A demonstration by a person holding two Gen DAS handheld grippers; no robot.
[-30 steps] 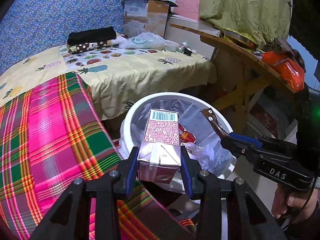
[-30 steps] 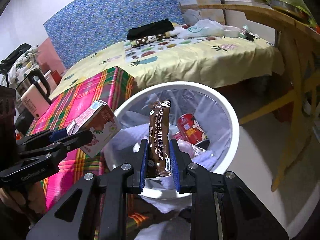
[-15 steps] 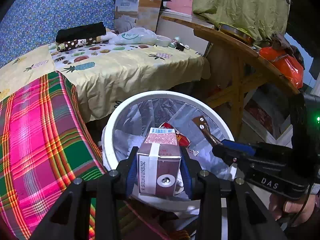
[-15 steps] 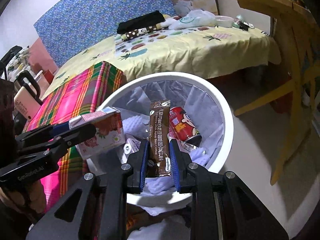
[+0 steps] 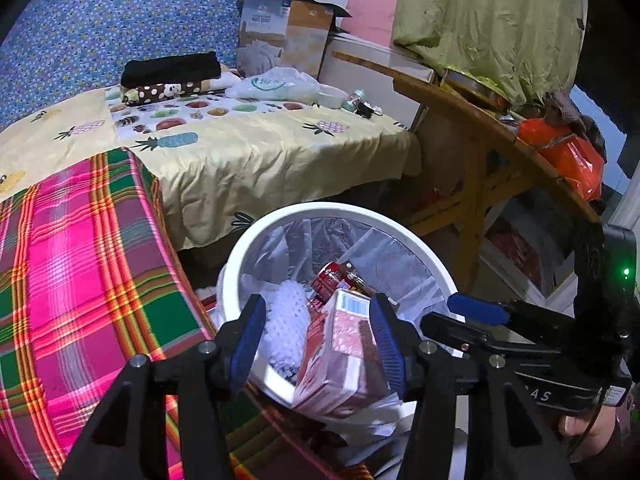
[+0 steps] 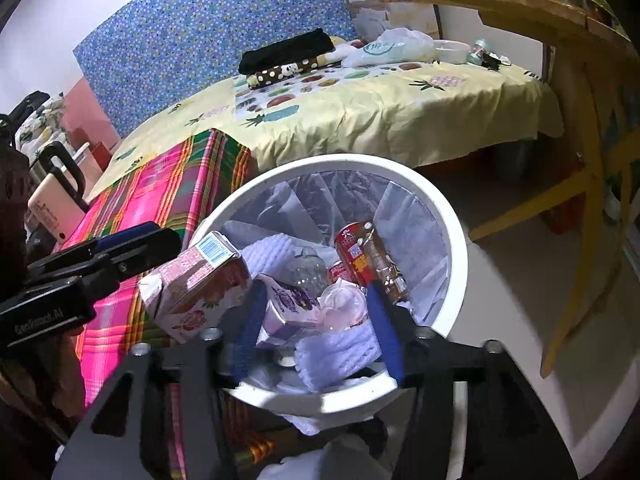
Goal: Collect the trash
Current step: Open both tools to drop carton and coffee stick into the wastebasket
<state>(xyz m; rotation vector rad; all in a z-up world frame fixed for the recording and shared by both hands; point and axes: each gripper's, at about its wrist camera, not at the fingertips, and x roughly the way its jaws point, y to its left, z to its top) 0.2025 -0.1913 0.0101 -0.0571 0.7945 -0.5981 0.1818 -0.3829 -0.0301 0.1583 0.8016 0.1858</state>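
A white trash bin (image 5: 436,264) with a clear liner stands below both grippers; it also shows in the right wrist view (image 6: 456,240). My left gripper (image 5: 320,340) is open. A pink drink carton (image 5: 340,356) tips over the bin's near rim between its jaws, loose; it also shows in the right wrist view (image 6: 196,280). My right gripper (image 6: 316,324) is open and empty over the bin. The brown coffee sachet (image 6: 384,264) lies inside against a red can (image 6: 352,252), among white foam netting (image 6: 340,348) and other wrappers.
A pink plaid cloth (image 5: 80,272) covers the surface left of the bin. A bed with a yellow fruit-print sheet (image 5: 248,152) lies behind. A wooden table (image 5: 480,148) with an orange bag (image 5: 568,156) stands at the right. Bare floor (image 6: 512,292) is right of the bin.
Both grippers opened. The brown sachet dropped from the right gripper into the bin. The pink carton slipped free of the left jaws and tips at the bin's rim.
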